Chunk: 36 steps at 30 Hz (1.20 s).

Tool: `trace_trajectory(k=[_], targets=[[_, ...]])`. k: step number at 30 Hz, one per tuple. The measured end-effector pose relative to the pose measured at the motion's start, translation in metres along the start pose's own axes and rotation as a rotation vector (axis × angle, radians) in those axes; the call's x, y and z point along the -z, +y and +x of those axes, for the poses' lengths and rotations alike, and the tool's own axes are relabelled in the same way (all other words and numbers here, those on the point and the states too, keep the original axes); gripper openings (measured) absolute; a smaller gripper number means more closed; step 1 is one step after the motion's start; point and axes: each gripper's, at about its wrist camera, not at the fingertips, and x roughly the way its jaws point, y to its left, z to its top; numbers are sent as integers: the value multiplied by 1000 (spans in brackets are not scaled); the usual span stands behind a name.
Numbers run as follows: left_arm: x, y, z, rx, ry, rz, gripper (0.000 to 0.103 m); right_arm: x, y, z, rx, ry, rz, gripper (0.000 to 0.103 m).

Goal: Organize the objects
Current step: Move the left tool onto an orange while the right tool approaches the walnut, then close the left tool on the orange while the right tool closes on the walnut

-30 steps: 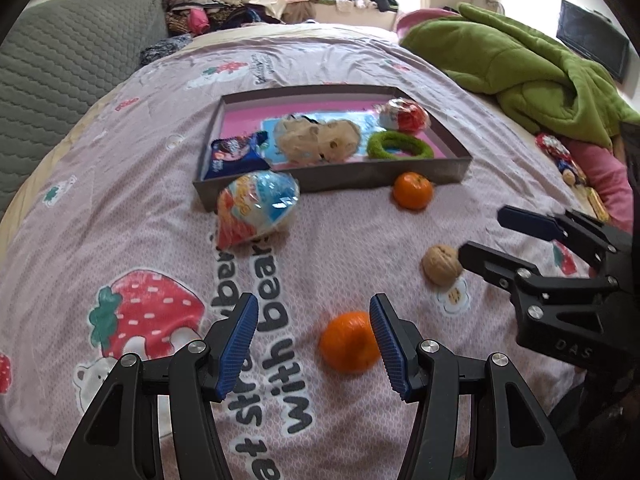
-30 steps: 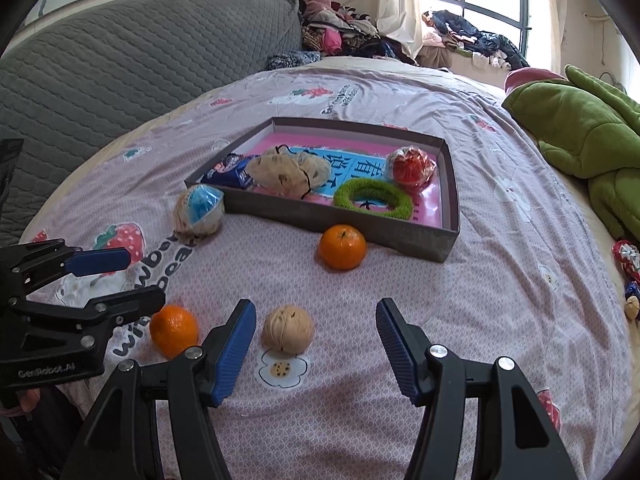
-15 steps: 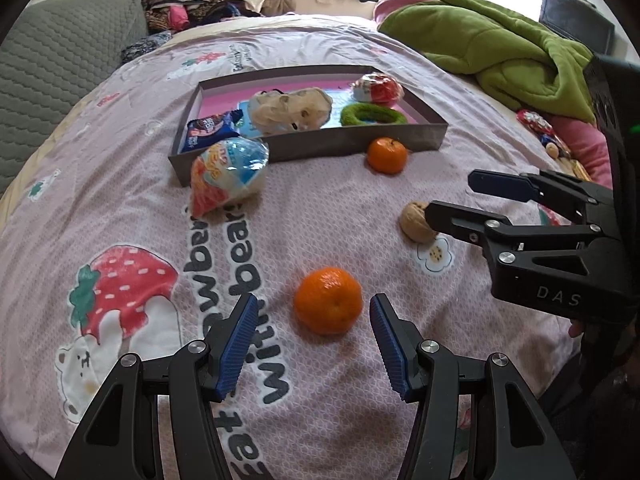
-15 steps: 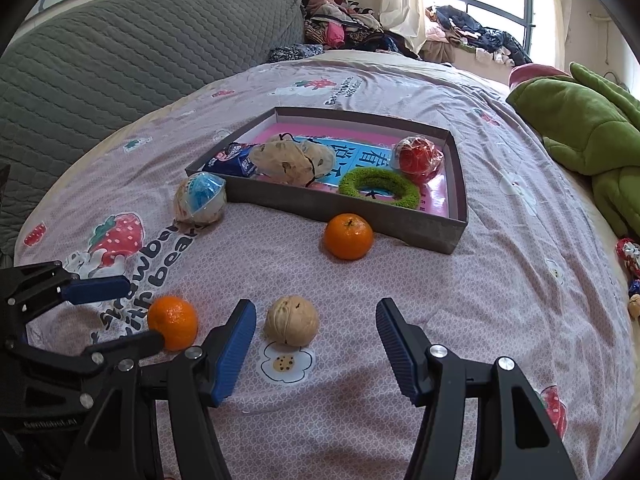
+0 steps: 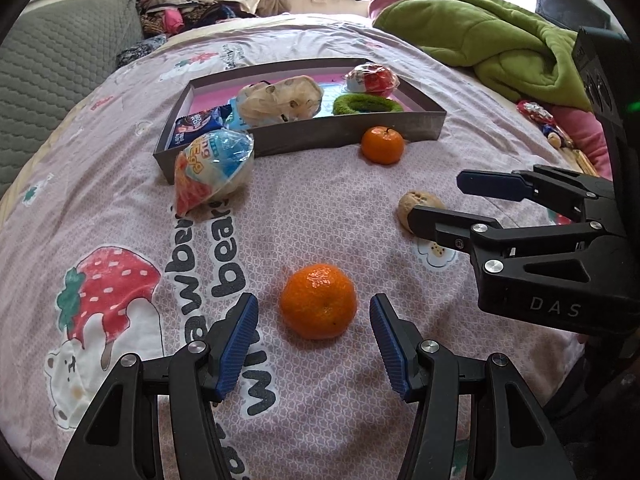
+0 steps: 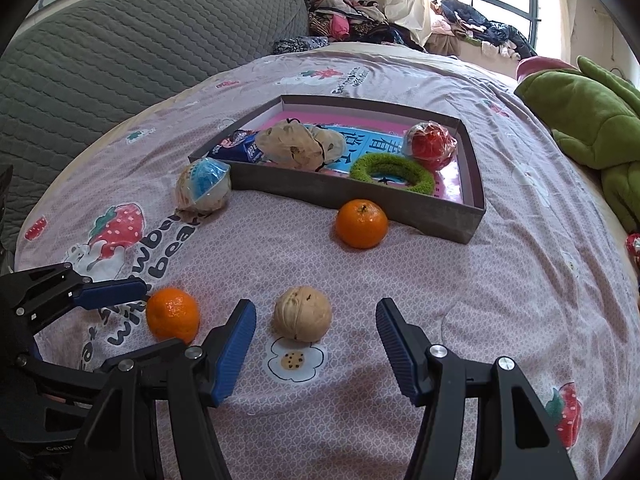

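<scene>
The left gripper point(image 5: 314, 342) stands with its blue pads apart around a round orange tangerine point(image 5: 318, 301), touching neither side. The right gripper point(image 6: 316, 346) is likewise spread, a wrinkled tan walnut point(image 6: 303, 313) lying between its tips on the pink printed bedsheet point(image 6: 460, 280). Farther off, a second tangerine point(image 6: 361, 223) sits just beside the grey cardboard tray point(image 6: 360, 196).

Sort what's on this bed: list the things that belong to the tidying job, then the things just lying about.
Job:
- shallow grey cardboard tray
- near orange tangerine
- far orange tangerine
- tan wrinkled walnut
- blue-and-white wrapped egg toy

Lying about:
- crumpled green fleece blanket
- grey quilted cushion
- clothes heap by window
</scene>
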Motion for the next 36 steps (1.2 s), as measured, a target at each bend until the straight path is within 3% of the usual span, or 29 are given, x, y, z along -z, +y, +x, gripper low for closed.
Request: trace_trajectory(k=[4,12,20,25,32,36], targets=[[-1,1,3,-16,-13,-7,60,0,0,3,4,-2,-2,61],[0,3,7,-16,-13,-20,60,2,4,11,-8,16,-22,43],[-1,3,11,-10,-6,-24,59,4,5,13,-36,20,-25,34],[-1,1,12,-5,-6,-21,59,4,5,13,-41,20,-26,34],[-2,0,12,13,-9,-19,43,4,4,12,-52,18,-20,34],[-2,-2,12,12,-10,-13,43,3,5,12,-55,19,-20,34]])
